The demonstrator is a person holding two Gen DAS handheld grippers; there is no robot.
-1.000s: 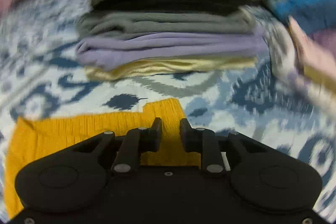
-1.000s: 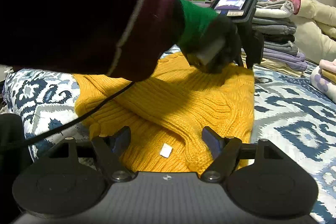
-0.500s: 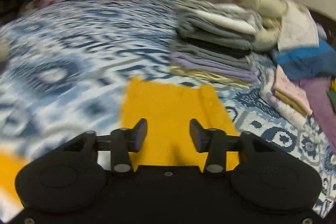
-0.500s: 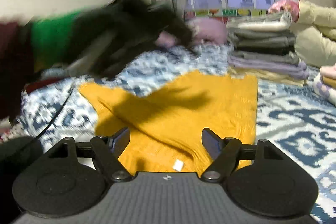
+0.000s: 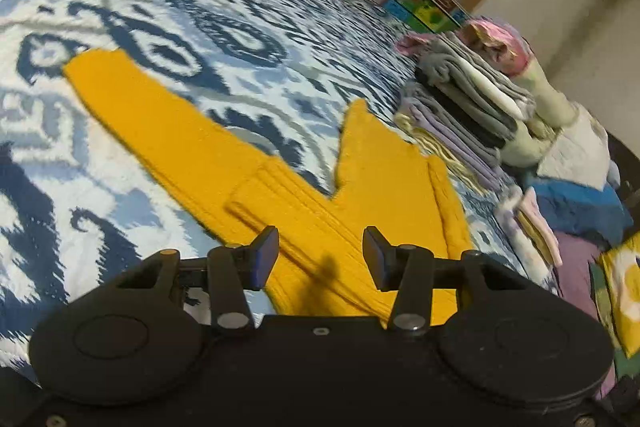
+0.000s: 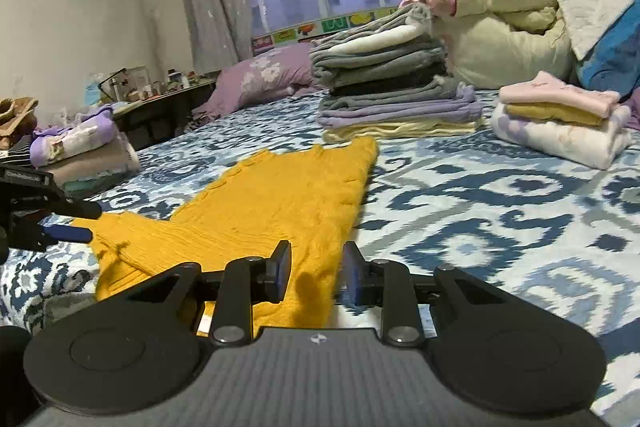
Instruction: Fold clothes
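I see a mustard-yellow knit sweater (image 6: 280,203) mid-frame on a bedspread (image 6: 500,211) patterned in navy, blue and white. Upper right, a folded stack (image 6: 392,87) runs grey, black, lilac, pale yellow. Lilac floral pillow (image 6: 260,75) behind.

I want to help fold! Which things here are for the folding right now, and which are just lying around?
For the folding:
yellow sweater
right gripper, closing over the sweater's edge
left gripper, open above it

Just lying around:
tall folded pile
small folded pile
purple pillow
cream quilt
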